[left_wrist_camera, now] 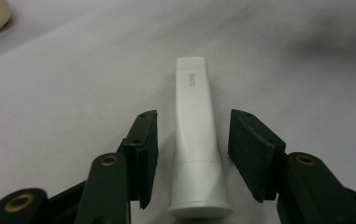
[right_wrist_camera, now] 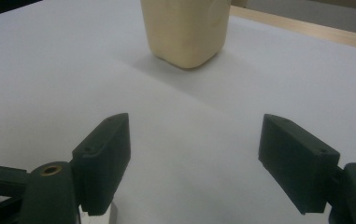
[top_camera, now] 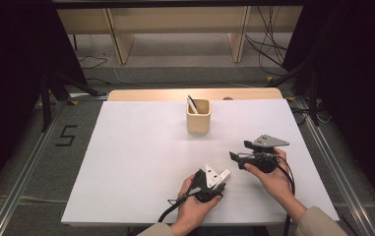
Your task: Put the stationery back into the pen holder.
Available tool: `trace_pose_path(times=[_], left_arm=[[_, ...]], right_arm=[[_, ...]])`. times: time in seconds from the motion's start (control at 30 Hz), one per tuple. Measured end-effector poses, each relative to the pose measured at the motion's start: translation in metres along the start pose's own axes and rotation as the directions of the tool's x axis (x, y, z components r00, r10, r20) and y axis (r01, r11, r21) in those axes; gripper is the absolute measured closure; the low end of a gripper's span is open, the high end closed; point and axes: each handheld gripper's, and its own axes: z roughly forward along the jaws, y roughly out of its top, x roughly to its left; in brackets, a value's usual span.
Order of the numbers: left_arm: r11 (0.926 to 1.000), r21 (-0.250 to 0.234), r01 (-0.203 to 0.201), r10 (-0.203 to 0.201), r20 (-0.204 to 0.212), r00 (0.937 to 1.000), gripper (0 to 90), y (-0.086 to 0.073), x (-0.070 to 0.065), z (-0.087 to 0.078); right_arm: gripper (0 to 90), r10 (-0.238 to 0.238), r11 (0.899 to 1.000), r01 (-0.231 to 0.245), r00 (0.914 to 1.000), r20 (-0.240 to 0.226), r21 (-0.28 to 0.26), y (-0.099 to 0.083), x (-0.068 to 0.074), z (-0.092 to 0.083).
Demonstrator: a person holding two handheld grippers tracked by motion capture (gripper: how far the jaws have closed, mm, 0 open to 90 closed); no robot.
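A white plastic tube (left_wrist_camera: 195,135) with a cap at its near end lies flat on the white table sheet (top_camera: 136,162). My left gripper (left_wrist_camera: 194,116) straddles it, and a narrow gap shows between each black pad and the tube. In the high view the left gripper (top_camera: 217,181) is low at the front centre of the table. Just to its right, my right gripper (top_camera: 239,150) is held level. Its jaws (right_wrist_camera: 194,126) stand wide with only bare sheet between them, facing a beige cup (right_wrist_camera: 185,28).
The beige square cup (top_camera: 198,117) stands at the table's back centre with a pen (top_camera: 192,104) leaning inside it. A wooden table edge (top_camera: 195,93) runs behind the white sheet. Dark stands and cables flank the table on the floor.
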Motion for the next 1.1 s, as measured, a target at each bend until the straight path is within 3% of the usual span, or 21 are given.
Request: trace_pose_path(times=[1.1], left_arm=[[0.9997, 0.013, 0.021, -0.021, 0.012, 0.9997, 66.2, 0.0002, 0.0013, 0.0016]], right_arm=[[26.1, 0.0, 1.0, 0.0, 1.0, -0.007, 0.003, -0.0008, 0.0014, 0.0014]])
